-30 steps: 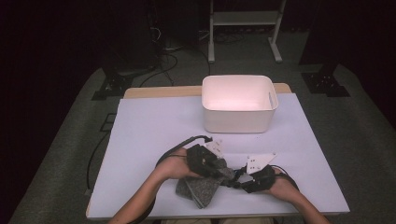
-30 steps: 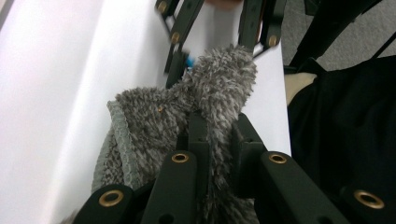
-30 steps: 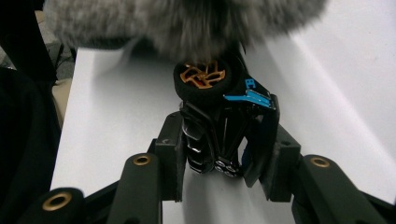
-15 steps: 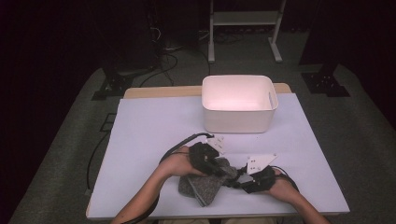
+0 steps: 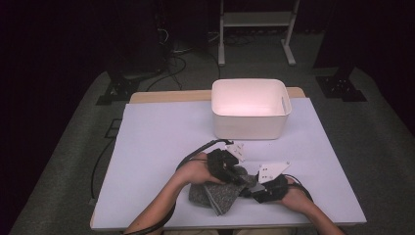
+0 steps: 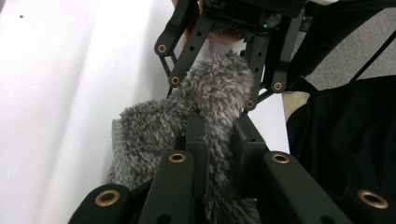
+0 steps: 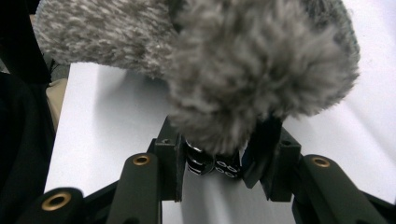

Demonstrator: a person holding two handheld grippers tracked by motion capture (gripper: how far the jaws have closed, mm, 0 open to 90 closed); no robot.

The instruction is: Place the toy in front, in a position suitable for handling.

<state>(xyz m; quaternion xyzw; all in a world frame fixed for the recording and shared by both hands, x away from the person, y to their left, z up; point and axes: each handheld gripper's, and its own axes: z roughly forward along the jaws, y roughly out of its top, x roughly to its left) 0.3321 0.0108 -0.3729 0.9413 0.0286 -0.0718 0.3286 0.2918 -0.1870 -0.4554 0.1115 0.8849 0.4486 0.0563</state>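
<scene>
Inspector: High view puts the grey fluffy cloth, a towel or similar pile fabric point(image 5: 220, 195), at the near edge of the white-covered surface point(image 5: 161, 147), between the 2 hands. The white rectangular plastic bin point(image 5: 250, 107) stands well apart, toward the far side, with nothing visible inside.

Clerk: And the grippers?

Inspector: The left gripper point(image 6: 215, 140) has its jaws drawn narrow and pinched on a ridge of the pile, as the left gripper view shows. The right gripper point(image 7: 219, 149) is clamped on a thick bunch of the same cloth, jaws part-way apart around the bulk. The 2 grippers face each other closely, with the right gripper's linkage seen just beyond the cloth.

Clerk: Step in hand?

Inspector: In my judgement, folding or gathering the cloth: it lies bunched with 1 layered edge showing, not yet a tidy bundle.

Clerk: Next move?

Inspector: Likely bringing 1 held part over the other. That calls for both grips to stay firm, and the soft pile could slip from the narrow left pinch.
</scene>
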